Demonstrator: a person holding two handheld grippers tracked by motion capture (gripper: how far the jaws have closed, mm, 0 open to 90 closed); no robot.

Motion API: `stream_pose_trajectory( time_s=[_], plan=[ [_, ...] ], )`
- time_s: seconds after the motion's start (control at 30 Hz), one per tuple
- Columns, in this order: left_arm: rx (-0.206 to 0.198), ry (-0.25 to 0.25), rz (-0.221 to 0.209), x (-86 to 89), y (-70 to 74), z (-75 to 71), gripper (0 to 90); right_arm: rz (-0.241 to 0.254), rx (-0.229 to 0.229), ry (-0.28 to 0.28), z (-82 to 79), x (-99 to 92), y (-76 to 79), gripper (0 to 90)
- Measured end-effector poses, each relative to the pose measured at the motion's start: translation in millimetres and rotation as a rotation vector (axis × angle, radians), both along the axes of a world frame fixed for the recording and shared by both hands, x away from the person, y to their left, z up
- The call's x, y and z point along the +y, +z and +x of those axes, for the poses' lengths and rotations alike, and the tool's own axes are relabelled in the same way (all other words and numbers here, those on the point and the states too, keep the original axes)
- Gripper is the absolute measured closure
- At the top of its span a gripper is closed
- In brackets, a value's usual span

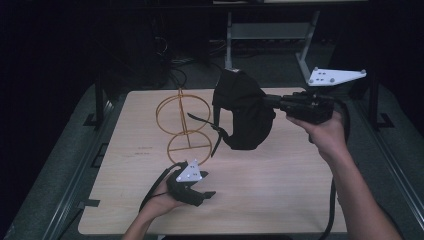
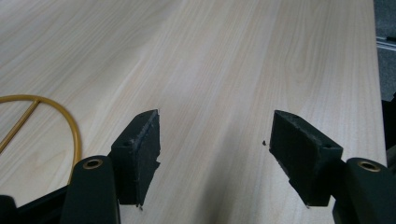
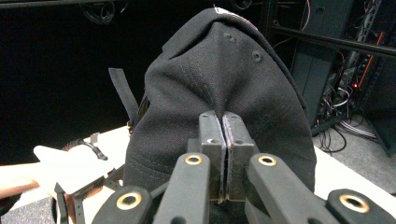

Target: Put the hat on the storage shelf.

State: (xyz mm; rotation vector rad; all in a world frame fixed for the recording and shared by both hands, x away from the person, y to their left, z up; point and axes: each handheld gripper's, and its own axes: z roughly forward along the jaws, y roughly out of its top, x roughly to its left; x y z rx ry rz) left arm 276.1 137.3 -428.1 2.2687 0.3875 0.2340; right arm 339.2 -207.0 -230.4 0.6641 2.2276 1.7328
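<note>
**Cap held aloft on the right, left claw idle and open**

I had the right claw (image 1: 272, 101) pinched fully closed on a fold of the black fabric baseball cap (image 1: 243, 111), and in the right gripper view I saw its 2 jaws pressed together with the cap's cloth (image 3: 224, 84) gathered between them. The cap hung in the air above the far right part of the pale wooden desk (image 1: 280, 195), just beside the yellow wire stand with 2 rings (image 1: 184, 122), its strap dangling toward the stand's lower ring. The stand stood on the desk left of the cap.

My left claw (image 1: 202, 187) sat low near the front edge of the desk, well apart from the cap. In the left gripper view its jaws stood wide apart with nothing between them, bare desk (image 2: 224, 70) ahead and part of the stand's base ring (image 2: 65, 121) at the left.
</note>
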Motion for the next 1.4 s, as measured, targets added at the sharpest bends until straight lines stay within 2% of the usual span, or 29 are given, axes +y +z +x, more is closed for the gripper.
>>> stream_pose_trajectory(
  time_s=[0.17,0.2,0.43,0.6,0.9,1.13,1.4],
  plan=[
    [-0.001,0.005,-0.007,0.6,-1.5,0.2,32.5,-0.008,-0.003,0.008,4.5,7.6,5.4,88.4],
    [0.009,0.005,-0.006,0.9,-1.8,-0.3,32.5,-0.011,-0.009,0.015,6.3,12.0,9.3,88.4],
    [0.006,0.006,0.0,2.4,-2.2,0.8,32.2,-0.02,-0.025,0.039,11.5,27.8,23.4,88.4],
    [0.001,0.007,-0.009,2.7,-1.7,0.6,32.1,-0.028,-0.032,0.068,18.5,48.0,34.6,88.4],
    [0.004,0.004,0.0,4.1,-1.8,0.8,32.0,-0.032,-0.029,0.103,30.8,74.2,42.7,88.4],
    [0.0,0.002,-0.003,2.9,-2.6,0.1,32.0,-0.061,-0.023,0.131,42.3,99.0,49.1,88.4],
    [-0.005,0.0,-0.004,3.2,-2.2,-0.3,32.0,-0.067,-0.015,0.156,52.3,122.0,52.3,88.3]
  ],
)
